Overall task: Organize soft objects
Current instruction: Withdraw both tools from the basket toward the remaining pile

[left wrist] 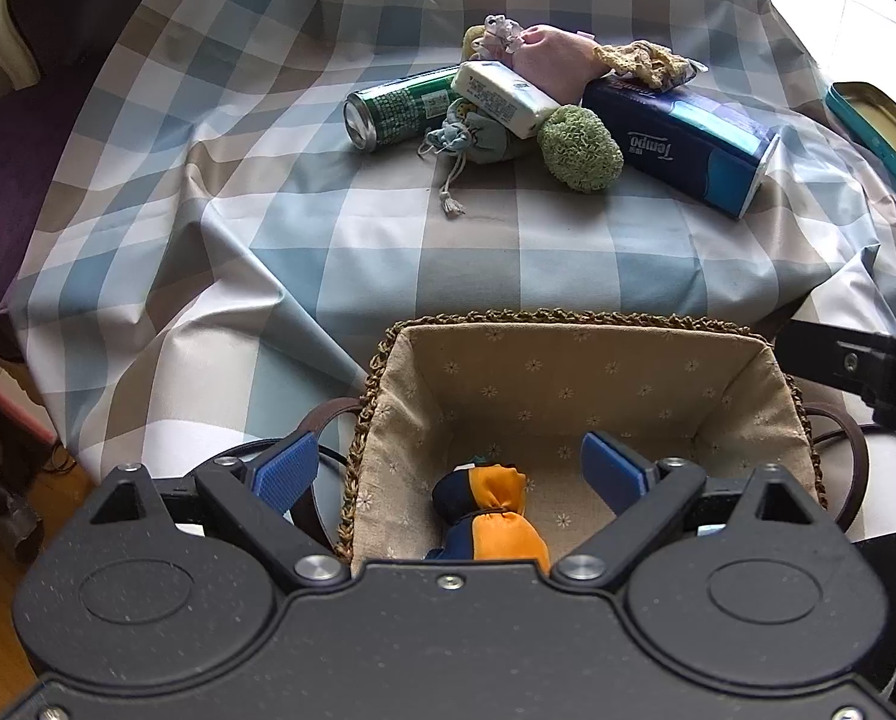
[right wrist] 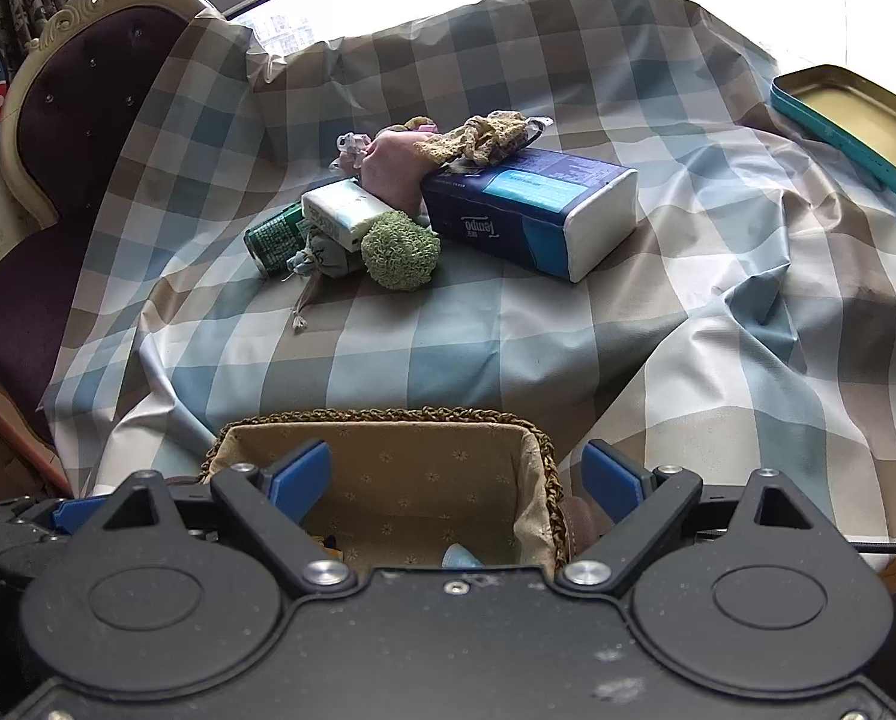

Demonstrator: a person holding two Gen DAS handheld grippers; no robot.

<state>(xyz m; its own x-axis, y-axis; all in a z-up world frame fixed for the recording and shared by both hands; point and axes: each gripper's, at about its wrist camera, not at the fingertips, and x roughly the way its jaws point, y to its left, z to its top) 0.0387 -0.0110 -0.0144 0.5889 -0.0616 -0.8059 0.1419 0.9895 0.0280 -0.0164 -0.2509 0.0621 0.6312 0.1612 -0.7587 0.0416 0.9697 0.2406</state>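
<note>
A woven basket (left wrist: 568,321) with a floral cloth lining sits at the near edge of the checked cloth; it also shows in the right wrist view (right wrist: 387,417). An orange and navy pouch (left wrist: 490,519) lies inside it. My left gripper (left wrist: 451,471) is open above the basket, over the pouch, holding nothing. My right gripper (right wrist: 457,480) is open and empty over the basket's right rim. A pile lies farther back: green knitted ball (left wrist: 580,147) (right wrist: 399,249), blue drawstring pouch (left wrist: 478,135) (right wrist: 321,255), pink pouch (left wrist: 553,63) (right wrist: 390,171), lace piece (left wrist: 649,60) (right wrist: 478,132).
In the same pile are a green can (left wrist: 396,111), a white tissue pack (left wrist: 502,96) and a blue Tempo tissue box (left wrist: 682,141) (right wrist: 532,216). A teal tin tray (right wrist: 856,120) stands at the far right. A purple chair (right wrist: 63,138) stands on the left.
</note>
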